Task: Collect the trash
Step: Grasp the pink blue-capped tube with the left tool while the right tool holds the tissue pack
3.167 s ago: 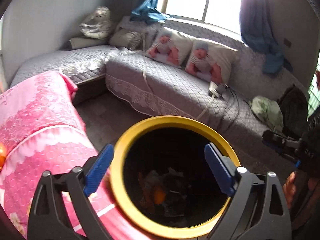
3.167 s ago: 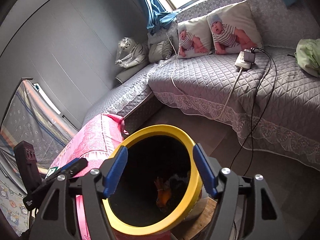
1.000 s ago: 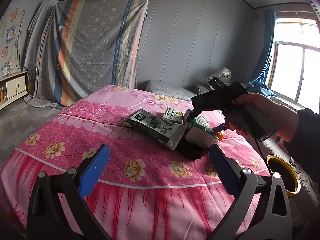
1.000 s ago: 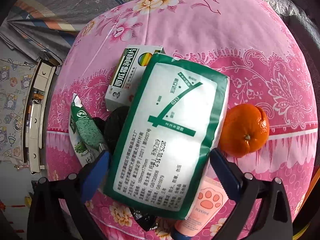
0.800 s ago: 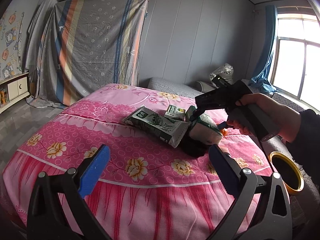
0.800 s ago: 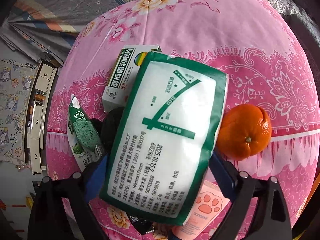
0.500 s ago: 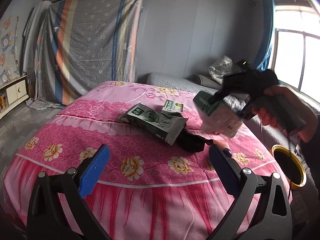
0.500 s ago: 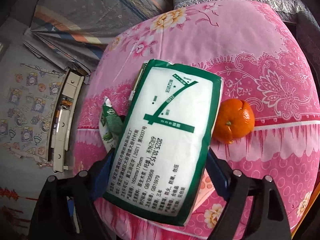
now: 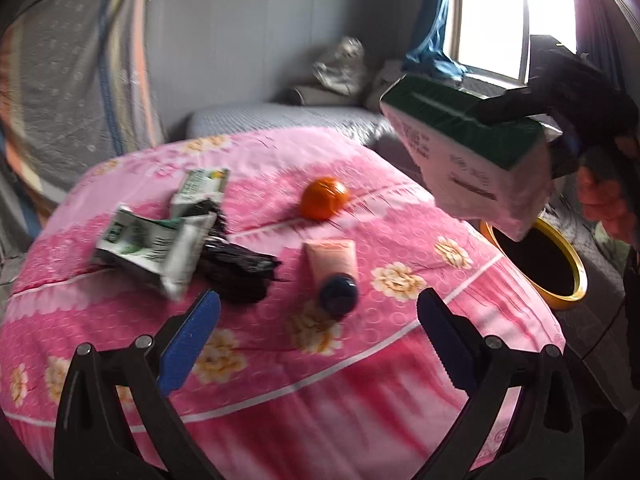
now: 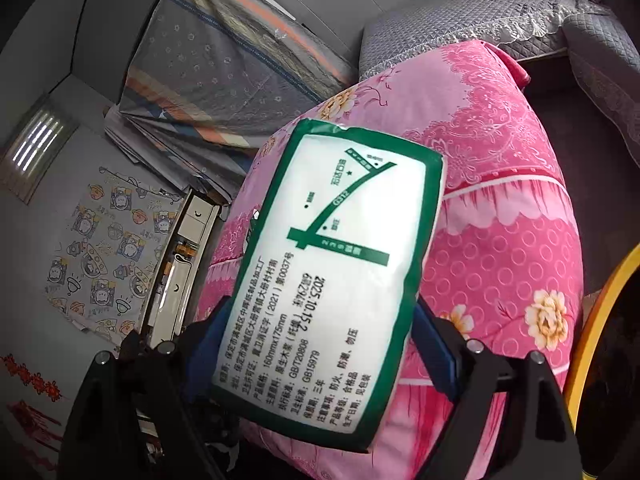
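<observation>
My right gripper [image 10: 322,344] is shut on a green-and-white tissue pack [image 10: 336,272], its blue pads pressing both long sides. The left wrist view shows that pack [image 9: 472,152] in the air at the right, above the near rim of the yellow-rimmed bin [image 9: 576,276]. My left gripper [image 9: 319,294] hangs open over the pink flowered cover [image 9: 280,380] with nothing between its fingers. On the cover lie a crumpled green-white wrapper [image 9: 148,246], a black bag [image 9: 236,272], a small box [image 9: 200,190], a pink tube with a dark cap [image 9: 334,268] and an orange [image 9: 323,198].
A grey quilted sofa [image 9: 280,120] runs behind the covered mound under the window. A striped sheet [image 9: 72,92] hangs on the left wall. The bin's yellow rim [image 10: 592,320] shows at the right edge of the right wrist view. A person's hand [image 9: 604,200] holds the right gripper.
The right gripper closed on the tissue pack, lifted it off the pile and carried it right, over the bin. The orange and the pink tube lie uncovered. The left gripper swung right.
</observation>
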A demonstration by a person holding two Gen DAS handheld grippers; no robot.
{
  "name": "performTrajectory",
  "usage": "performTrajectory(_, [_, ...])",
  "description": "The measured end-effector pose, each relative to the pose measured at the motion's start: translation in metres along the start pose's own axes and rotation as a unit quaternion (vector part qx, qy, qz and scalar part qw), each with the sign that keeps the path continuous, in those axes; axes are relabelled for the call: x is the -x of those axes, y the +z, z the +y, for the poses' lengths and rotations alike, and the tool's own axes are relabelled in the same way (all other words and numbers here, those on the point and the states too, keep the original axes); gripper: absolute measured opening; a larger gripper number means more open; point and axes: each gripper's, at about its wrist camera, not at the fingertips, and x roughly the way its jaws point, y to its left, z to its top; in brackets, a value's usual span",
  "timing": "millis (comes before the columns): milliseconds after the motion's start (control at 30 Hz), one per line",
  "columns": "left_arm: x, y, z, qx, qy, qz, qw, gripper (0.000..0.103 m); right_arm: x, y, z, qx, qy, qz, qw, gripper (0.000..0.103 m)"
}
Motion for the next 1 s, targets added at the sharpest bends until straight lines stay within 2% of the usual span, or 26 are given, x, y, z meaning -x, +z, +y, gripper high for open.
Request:
performTrajectory(33, [-0.007,0.002,-0.005,0.000,-0.006,0.008,1.0000,0.092,0.005,-0.006,-0.004,-0.005,0.006,-0.003,1.000,0.081])
performTrajectory(100, [-0.021,0.005,-0.011,-0.004,-0.016,0.026,0.9995,0.078,0.011,-0.014,-0.012,-0.013,0.015,-0.008,1.000,0.081])
performTrajectory(333, [-0.054,0.007,-0.017,-0.003,-0.011,0.068,0.9976,0.072,0.034,-0.031,-0.027,-0.021,0.037,-0.031,0.999,0.081])
performTrajectory(433, [-0.066,0.008,-0.015,-0.002,-0.003,0.086,0.9963,0.064,0.041,-0.034,-0.027,-0.018,0.049,-0.041,0.998,0.081])
performTrajectory(600, [-0.085,0.009,-0.007,0.019,-0.001,0.117,0.9929,0.045,0.053,-0.043,-0.025,-0.013,0.062,-0.053,0.997,0.081])
performTrajectory(833, [-0.096,0.013,-0.006,0.029,0.010,0.124,0.9918,0.035,0.063,-0.057,-0.027,-0.019,0.067,-0.059,0.996,0.081])
performTrajectory(1000, [-0.085,0.014,-0.003,0.050,0.009,0.102,0.9935,0.035,0.073,-0.065,-0.025,-0.020,0.072,-0.070,0.995,0.081])
